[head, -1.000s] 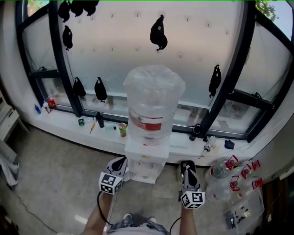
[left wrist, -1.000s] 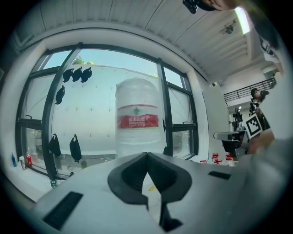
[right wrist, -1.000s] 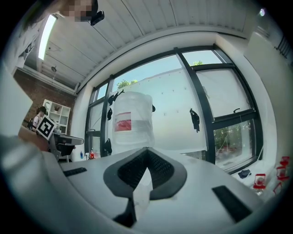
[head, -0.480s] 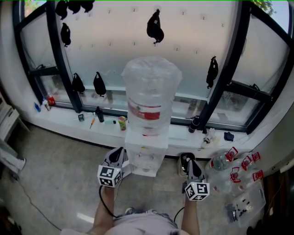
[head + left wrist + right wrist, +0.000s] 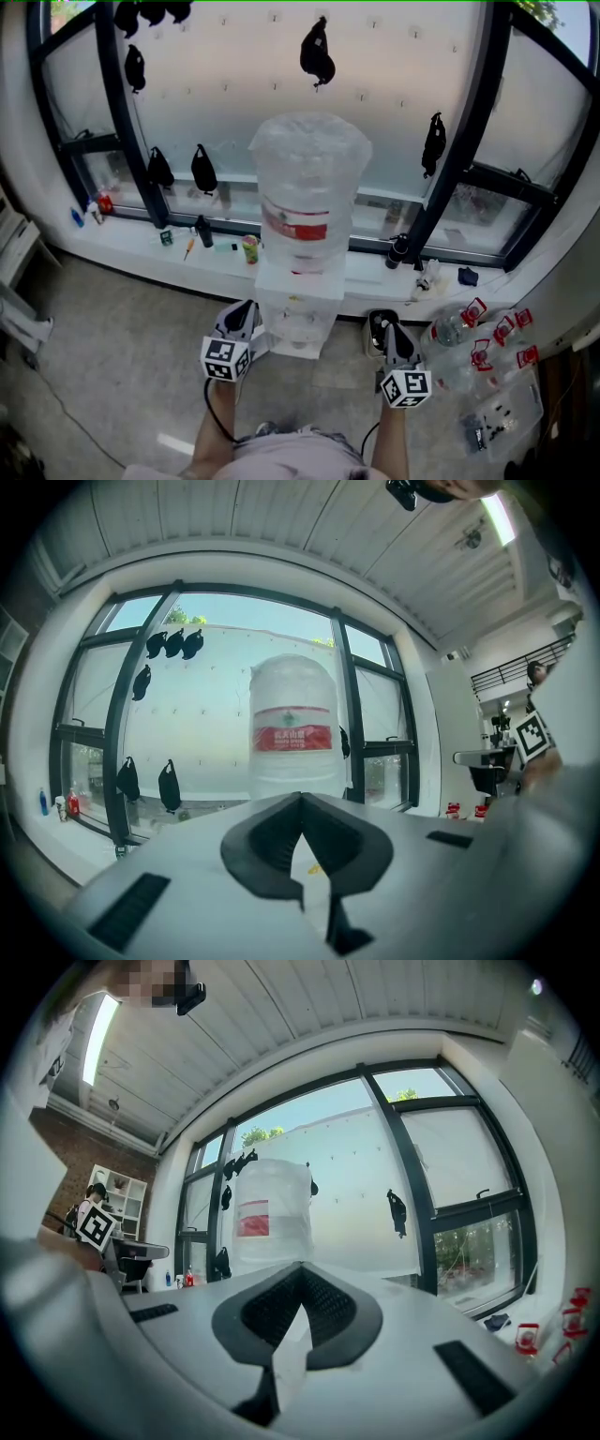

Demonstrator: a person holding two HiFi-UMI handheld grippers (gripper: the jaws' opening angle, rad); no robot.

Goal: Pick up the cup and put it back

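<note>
A white water dispenser [image 5: 298, 323] with a big clear bottle [image 5: 309, 187] with a red label on top stands in front of the window. My left gripper [image 5: 246, 315] is at its left side and my right gripper [image 5: 381, 324] at its right, both level and pointing toward the window. Neither holds anything. In the left gripper view the jaws [image 5: 302, 803] meet with the bottle [image 5: 292, 724] straight ahead. In the right gripper view the jaws [image 5: 302, 1274] also meet, and the bottle [image 5: 270, 1213] shows left of centre. No cup is plain to see near the grippers.
The window sill [image 5: 141, 246] holds small items, among them a green and yellow container [image 5: 249, 250] and a dark bottle [image 5: 203, 232]. Several empty water bottles [image 5: 478, 356] lie on the floor at the right. Black window posts [image 5: 450, 178] rise behind the dispenser.
The head view has tipped a little, so the dispenser and window sit slightly higher in the picture. Both grippers keep their places beside the dispenser.
</note>
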